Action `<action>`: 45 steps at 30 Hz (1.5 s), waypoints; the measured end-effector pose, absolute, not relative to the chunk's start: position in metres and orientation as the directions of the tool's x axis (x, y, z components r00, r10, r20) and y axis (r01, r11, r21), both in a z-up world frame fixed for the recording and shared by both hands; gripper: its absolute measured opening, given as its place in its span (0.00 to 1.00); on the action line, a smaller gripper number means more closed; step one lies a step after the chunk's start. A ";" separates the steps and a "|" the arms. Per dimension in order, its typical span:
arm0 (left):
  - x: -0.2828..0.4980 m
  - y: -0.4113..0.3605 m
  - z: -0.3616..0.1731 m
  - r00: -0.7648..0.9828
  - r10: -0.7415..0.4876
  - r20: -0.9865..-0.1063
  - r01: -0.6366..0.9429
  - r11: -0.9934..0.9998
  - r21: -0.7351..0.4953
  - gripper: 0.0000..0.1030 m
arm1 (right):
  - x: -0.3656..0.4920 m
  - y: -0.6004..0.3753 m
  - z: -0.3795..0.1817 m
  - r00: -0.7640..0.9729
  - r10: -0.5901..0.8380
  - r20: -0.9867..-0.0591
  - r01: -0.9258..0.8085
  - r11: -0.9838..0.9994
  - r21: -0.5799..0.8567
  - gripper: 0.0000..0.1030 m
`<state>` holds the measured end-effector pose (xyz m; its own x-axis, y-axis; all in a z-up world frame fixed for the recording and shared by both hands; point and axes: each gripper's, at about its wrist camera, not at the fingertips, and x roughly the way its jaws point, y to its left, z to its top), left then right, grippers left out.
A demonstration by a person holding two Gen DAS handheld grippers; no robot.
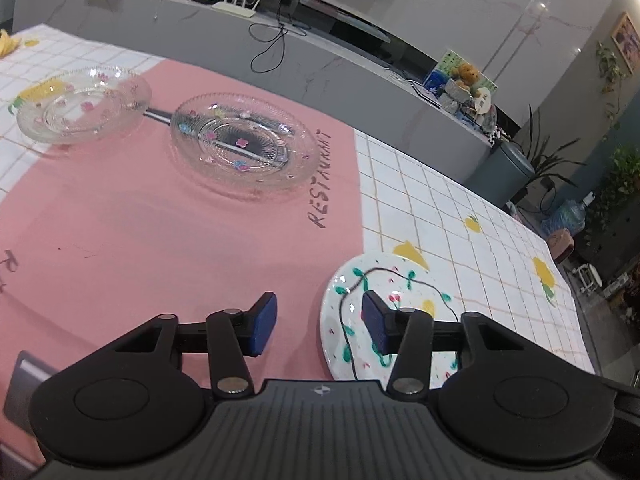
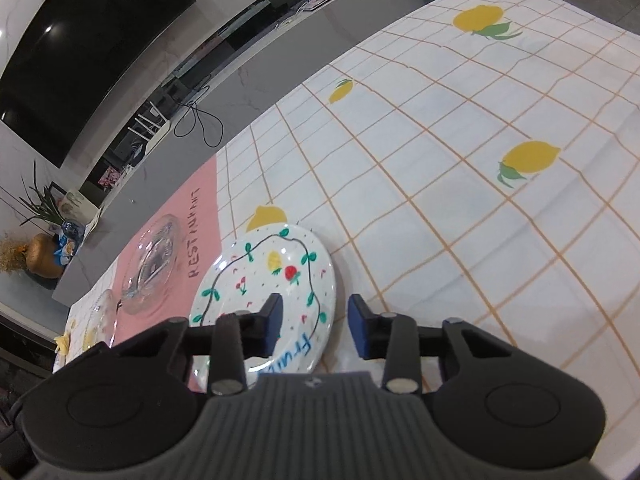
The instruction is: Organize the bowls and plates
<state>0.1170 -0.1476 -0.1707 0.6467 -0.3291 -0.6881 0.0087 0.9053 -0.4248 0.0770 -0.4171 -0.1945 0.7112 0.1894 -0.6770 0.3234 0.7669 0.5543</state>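
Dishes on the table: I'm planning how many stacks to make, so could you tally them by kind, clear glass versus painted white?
Clear glass dishes: 2, a larger one on the pink mat and a smaller one at the mat's far left edge.
Painted white plates: 1, the fruit-patterned plate beside the mat.
Total: 3

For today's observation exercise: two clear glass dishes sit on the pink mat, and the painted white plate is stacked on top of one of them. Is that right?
Not quite. The painted white plate is not stacked: the left wrist view shows it lying alone on the tablecloth, apart from both glass dishes.
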 end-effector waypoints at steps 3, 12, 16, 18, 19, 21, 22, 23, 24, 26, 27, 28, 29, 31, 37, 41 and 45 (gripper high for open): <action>0.123 -0.146 -0.175 0.644 -0.336 -0.687 0.012 0.903 -0.430 0.46 | 0.084 -0.419 -0.198 0.706 0.180 -0.685 0.328 0.774 0.542 0.29; 0.130 -0.154 -0.184 0.630 -0.373 -0.681 0.047 0.894 -0.446 0.24 | 0.094 -0.423 -0.208 0.710 0.211 -0.672 0.334 0.739 0.585 0.14; 0.131 -0.156 -0.184 0.621 -0.378 -0.686 0.047 0.892 -0.449 0.16 | 0.097 -0.425 -0.211 0.709 0.211 -0.673 0.343 0.730 0.591 0.06; 0.131 -0.154 -0.184 0.617 -0.378 -0.690 0.039 0.890 -0.454 0.13 | 0.097 -0.428 -0.211 0.702 0.221 -0.676 0.354 0.716 0.602 0.06; 0.130 -0.153 -0.183 0.614 -0.383 -0.690 0.037 0.887 -0.459 0.13 | 0.096 -0.428 -0.211 0.699 0.225 -0.679 0.359 0.711 0.605 0.06; 0.127 -0.151 -0.181 0.617 -0.390 -0.684 0.037 0.882 -0.470 0.13 | 0.095 -0.429 -0.210 0.698 0.229 -0.678 0.362 0.704 0.611 0.06; 0.127 -0.151 -0.180 0.617 -0.392 -0.683 0.041 0.882 -0.469 0.13 | 0.093 -0.429 -0.209 0.701 0.230 -0.675 0.361 0.702 0.613 0.05; 0.126 -0.151 -0.178 0.616 -0.393 -0.682 0.045 0.883 -0.468 0.13 | 0.092 -0.429 -0.208 0.701 0.229 -0.675 0.361 0.702 0.614 0.05; 0.124 -0.150 -0.176 0.616 -0.396 -0.681 0.047 0.882 -0.470 0.13 | 0.091 -0.428 -0.207 0.700 0.229 -0.676 0.363 0.702 0.613 0.05; 0.121 -0.148 -0.173 0.617 -0.401 -0.678 0.041 0.876 -0.481 0.13 | 0.088 -0.428 -0.205 0.699 0.230 -0.677 0.365 0.699 0.614 0.05; 0.120 -0.147 -0.171 0.618 -0.402 -0.676 0.036 0.873 -0.486 0.13 | 0.087 -0.428 -0.203 0.699 0.233 -0.676 0.366 0.696 0.618 0.05; 0.118 -0.146 -0.169 0.620 -0.403 -0.674 0.032 0.870 -0.491 0.13 | 0.085 -0.428 -0.202 0.699 0.239 -0.674 0.365 0.691 0.624 0.05; 0.115 -0.144 -0.167 0.622 -0.404 -0.671 0.029 0.868 -0.495 0.13 | 0.083 -0.428 -0.201 0.700 0.246 -0.671 0.363 0.685 0.631 0.05; 0.110 -0.142 -0.163 0.626 -0.405 -0.666 0.029 0.866 -0.499 0.13 | 0.077 -0.428 -0.197 0.702 0.259 -0.663 0.360 0.674 0.645 0.05; 0.090 -0.135 -0.151 0.634 -0.408 -0.657 0.031 0.862 -0.506 0.13 | 0.058 -0.423 -0.188 0.704 0.277 -0.654 0.349 0.667 0.658 0.05; 0.076 -0.129 -0.145 0.644 -0.401 -0.651 0.011 0.856 -0.516 0.13 | 0.041 -0.422 -0.186 0.704 0.311 -0.639 0.341 0.641 0.687 0.05; 0.060 -0.126 -0.138 0.655 -0.393 -0.646 0.019 0.863 -0.506 0.13 | 0.025 -0.419 -0.184 0.704 0.330 -0.629 0.329 0.634 0.700 0.06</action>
